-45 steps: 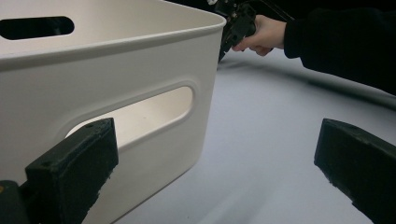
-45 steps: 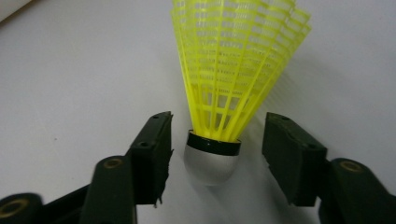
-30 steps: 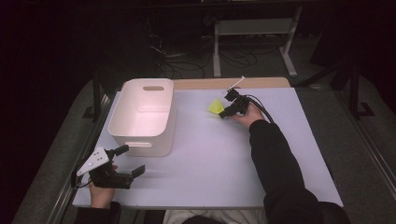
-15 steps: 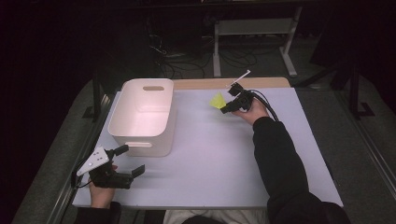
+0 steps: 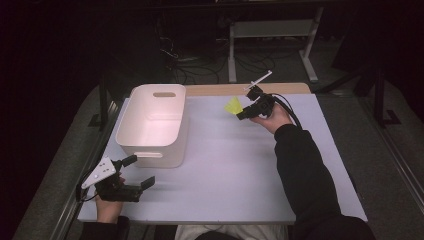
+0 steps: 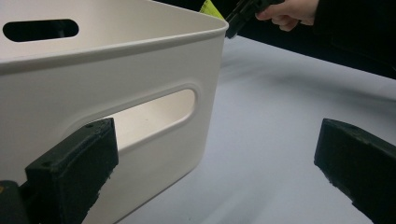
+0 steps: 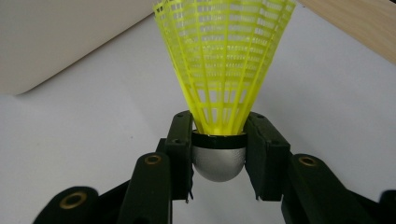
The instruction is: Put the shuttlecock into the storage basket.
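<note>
Both hands low; right gripper [image 5: 243,113] pinches yellow shuttlecock [image 7: 224,60] above table [image 5: 235,165].

Table [image 5: 215,165] lit from above; surroundings dark; soft shadows.

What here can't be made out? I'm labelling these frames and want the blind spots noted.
- White bin: in the left gripper view its near wall hides the floor inside.
- Yellow shuttlecock: its skirt's open end is cut off by the right gripper view's top edge.
- Right gripper: too small in the high view to show its hold.
</note>
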`<move>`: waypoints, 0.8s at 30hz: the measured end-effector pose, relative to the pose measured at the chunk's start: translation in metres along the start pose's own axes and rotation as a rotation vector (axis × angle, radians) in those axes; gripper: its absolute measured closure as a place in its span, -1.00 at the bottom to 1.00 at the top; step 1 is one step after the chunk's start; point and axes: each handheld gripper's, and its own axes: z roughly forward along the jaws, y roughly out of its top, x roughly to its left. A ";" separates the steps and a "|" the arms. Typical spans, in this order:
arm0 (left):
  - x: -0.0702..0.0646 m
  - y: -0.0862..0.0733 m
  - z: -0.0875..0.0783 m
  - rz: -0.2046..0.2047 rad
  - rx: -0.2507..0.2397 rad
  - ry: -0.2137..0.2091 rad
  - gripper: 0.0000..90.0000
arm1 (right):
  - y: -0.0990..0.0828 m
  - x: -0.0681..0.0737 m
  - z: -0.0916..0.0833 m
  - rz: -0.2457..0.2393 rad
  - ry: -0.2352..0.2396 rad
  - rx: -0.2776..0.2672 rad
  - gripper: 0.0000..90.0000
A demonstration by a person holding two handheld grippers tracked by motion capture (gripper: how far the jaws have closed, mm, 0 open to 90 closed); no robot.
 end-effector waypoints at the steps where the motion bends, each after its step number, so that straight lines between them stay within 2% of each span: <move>1: 0.000 0.000 0.000 0.000 -0.001 0.001 -1.00 | 0.000 0.002 -0.001 -0.004 0.000 0.000 0.41; 14: 0.000 0.000 -0.001 -0.005 -0.015 0.008 -1.00 | 0.003 0.021 -0.014 -0.036 0.016 -0.012 0.42; 20: 0.000 0.000 0.000 -0.006 -0.012 0.012 -1.00 | 0.003 0.033 -0.018 -0.057 0.068 -0.037 0.42; 24: 0.000 0.000 0.000 -0.007 -0.012 0.011 -1.00 | 0.003 0.037 -0.018 -0.067 0.081 -0.036 0.41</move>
